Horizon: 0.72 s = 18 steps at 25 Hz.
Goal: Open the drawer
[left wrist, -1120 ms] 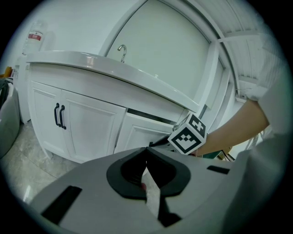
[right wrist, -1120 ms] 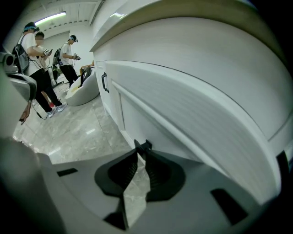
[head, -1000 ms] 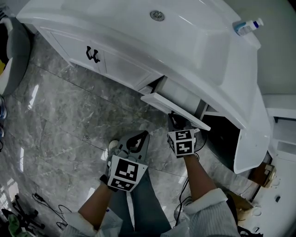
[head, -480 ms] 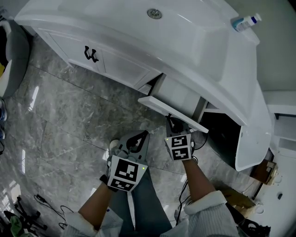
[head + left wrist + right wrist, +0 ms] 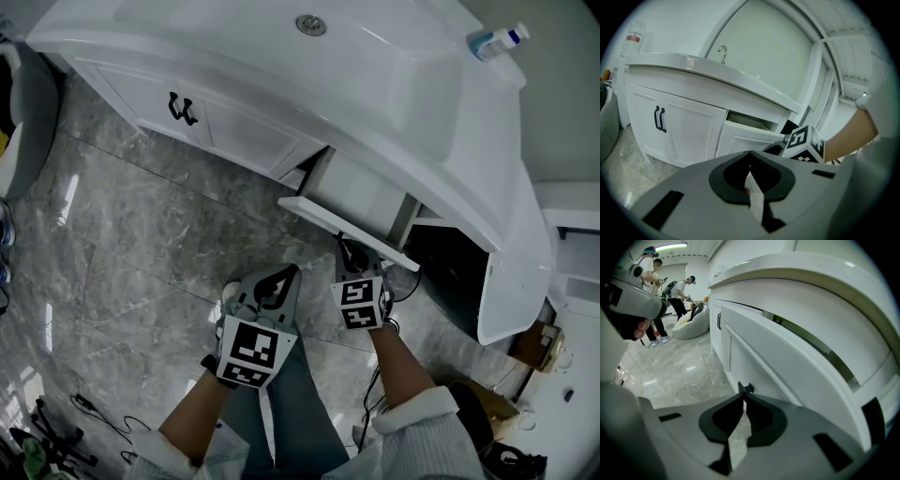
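Observation:
The white drawer (image 5: 349, 228) of the vanity stands partly pulled out under the sink top. It also shows in the left gripper view, where the drawer (image 5: 746, 123) has a dark gap above its front. My right gripper (image 5: 352, 253) reaches to the drawer front, and its jaws are closing with the small black drawer handle (image 5: 746, 388) between their tips. The right gripper (image 5: 745, 394) points down along the white drawer front (image 5: 787, 366). My left gripper (image 5: 280, 280) hangs over the floor beside it, shut and holding nothing. In its own view the left gripper (image 5: 750, 155) shows tips that touch.
Left of the drawer are two cabinet doors with black handles (image 5: 183, 110). A bottle (image 5: 492, 40) stands on the sink top near its right end. Cables (image 5: 94, 412) lie on the grey marble floor. People (image 5: 679, 289) and a beanbag (image 5: 693, 319) are far off.
The drawer front has slid a little further out of the vanity, and my right gripper has come back with it, jaws narrowing. The left gripper has stayed where it was.

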Tool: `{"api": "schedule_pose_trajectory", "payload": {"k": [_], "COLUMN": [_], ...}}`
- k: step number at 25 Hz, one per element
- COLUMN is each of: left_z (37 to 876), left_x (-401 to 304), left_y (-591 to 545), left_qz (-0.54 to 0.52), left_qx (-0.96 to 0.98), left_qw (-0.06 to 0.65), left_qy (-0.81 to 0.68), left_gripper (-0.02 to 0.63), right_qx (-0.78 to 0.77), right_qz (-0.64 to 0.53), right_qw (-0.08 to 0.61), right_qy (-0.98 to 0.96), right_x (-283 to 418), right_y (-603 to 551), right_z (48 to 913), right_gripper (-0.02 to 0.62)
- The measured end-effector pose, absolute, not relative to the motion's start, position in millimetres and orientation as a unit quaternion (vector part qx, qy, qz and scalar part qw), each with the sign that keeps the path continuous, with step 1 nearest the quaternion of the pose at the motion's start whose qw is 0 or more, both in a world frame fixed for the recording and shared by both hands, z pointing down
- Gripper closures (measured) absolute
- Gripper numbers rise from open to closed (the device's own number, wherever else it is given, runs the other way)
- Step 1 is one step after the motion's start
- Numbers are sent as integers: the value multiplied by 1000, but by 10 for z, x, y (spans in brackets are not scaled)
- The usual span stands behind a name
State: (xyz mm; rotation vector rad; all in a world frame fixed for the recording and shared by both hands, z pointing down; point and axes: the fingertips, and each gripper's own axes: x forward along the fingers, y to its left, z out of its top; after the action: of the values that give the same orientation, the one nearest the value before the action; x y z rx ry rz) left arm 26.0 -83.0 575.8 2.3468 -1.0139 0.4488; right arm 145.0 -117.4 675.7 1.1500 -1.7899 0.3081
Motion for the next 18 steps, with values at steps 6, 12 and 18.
{"api": "schedule_pose_trajectory", "payload": {"k": [6, 12, 18], "left_z": [5753, 5731, 5717], "left_x": [263, 251, 197], "left_y": [-859, -847, -839], "left_qz": [164, 167, 170], "left_qx": [870, 872, 872], "left_qw": [269, 265, 261], "left_qy": [-379, -376, -378], "left_gripper": [589, 589, 589], "right_qx": [474, 483, 487], "right_qz": [123, 125, 115], "right_qw": [473, 472, 479], "right_qy": [-732, -727, -721], "right_x": [1448, 1443, 1435], "right_y": [-1166, -1163, -1174], "right_z": [6768, 6797, 6792], "right_gripper": [568, 562, 557]}}
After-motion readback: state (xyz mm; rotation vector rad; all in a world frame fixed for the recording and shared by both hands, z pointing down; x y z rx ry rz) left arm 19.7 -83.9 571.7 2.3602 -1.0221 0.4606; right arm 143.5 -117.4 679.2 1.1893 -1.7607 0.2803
